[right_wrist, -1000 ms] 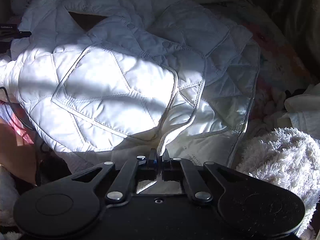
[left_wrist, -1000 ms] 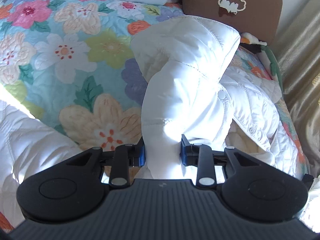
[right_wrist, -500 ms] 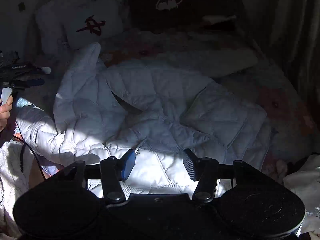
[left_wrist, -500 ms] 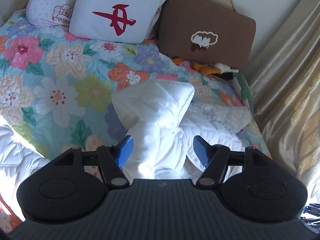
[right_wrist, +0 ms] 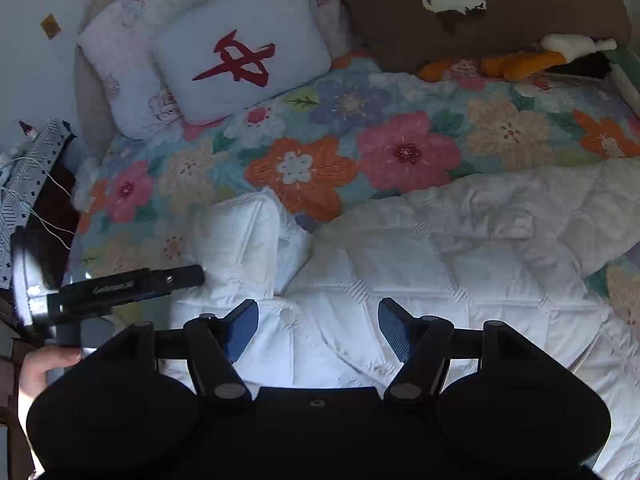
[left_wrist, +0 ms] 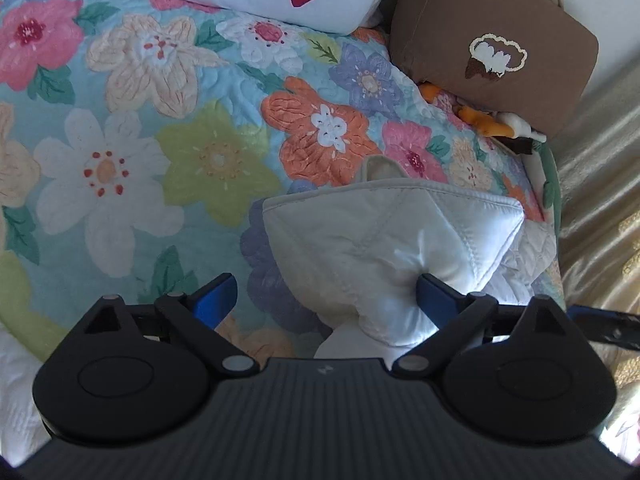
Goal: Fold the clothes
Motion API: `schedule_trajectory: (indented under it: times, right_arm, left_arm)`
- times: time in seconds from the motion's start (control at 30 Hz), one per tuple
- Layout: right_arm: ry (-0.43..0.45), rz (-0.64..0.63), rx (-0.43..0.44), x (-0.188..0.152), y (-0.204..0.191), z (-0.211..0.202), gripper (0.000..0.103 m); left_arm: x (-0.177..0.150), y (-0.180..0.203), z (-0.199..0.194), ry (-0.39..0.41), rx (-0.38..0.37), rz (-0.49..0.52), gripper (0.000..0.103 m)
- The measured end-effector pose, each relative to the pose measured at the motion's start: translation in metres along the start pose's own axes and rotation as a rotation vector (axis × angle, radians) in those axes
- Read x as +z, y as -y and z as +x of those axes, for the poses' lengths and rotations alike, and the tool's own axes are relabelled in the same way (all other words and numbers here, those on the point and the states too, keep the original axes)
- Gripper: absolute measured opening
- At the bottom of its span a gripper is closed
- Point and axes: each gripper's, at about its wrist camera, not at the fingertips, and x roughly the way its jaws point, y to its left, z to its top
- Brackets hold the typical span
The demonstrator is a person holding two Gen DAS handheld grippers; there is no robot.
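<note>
Both claws have let go and pulled back, left claw [left_wrist: 324,300] and right claw [right_wrist: 318,330] opening wide, empty, over the white quilted jacket [right_wrist: 420,280] on the bed [left_wrist: 180,152]; puffy, light, slippery, best gripped at stitched hems.

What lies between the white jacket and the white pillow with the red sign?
Only bare flowered quilt lies between the white jacket and the pillow; the right wrist view shows it.

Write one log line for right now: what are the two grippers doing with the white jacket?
left hand-held gripper: opening, sleeve between, unpressed | right hand-held gripper: opening, empty, above white jacket | bedspread: jacket lies on it
</note>
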Motion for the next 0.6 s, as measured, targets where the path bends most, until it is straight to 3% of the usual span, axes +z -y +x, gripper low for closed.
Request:
schedule_trajectory:
  times: [0.13, 0.23, 0.27, 0.4, 0.53, 0.57, 0.6]
  right_arm:
    - [-0.061, -0.030, -0.088, 0.033, 0.010, 0.060, 0.071]
    - [-0.109, -0.088, -0.156, 0.049, 0.015, 0.101, 0.074]
    - [-0.127, -0.111, -0.182, 0.050, 0.016, 0.115, 0.079]
    - [-0.198, -0.126, -0.233, 0.041, 0.025, 0.161, 0.082]
    - [-0.152, -0.155, -0.214, 0.014, 0.037, 0.182, 0.082]
    - [-0.126, -0.170, -0.210, 0.008, 0.039, 0.183, 0.079]
    - [-0.091, -0.190, -0.211, 0.003, 0.039, 0.181, 0.070]
  left_arm:
    - [0.008, -0.018, 0.024, -0.051, -0.053, -0.047, 0.103]
    - [0.009, -0.037, 0.042, -0.098, -0.139, -0.170, 0.103]
    - [0.009, -0.042, 0.050, -0.116, -0.159, -0.215, 0.103]
    - [0.006, -0.042, 0.074, -0.163, -0.123, -0.232, 0.103]
    - [0.004, -0.039, 0.092, -0.167, -0.132, -0.242, 0.103]
    - [0.002, -0.037, 0.096, -0.149, -0.142, -0.229, 0.102]
    - [0.000, -0.036, 0.098, -0.124, -0.147, -0.216, 0.100]
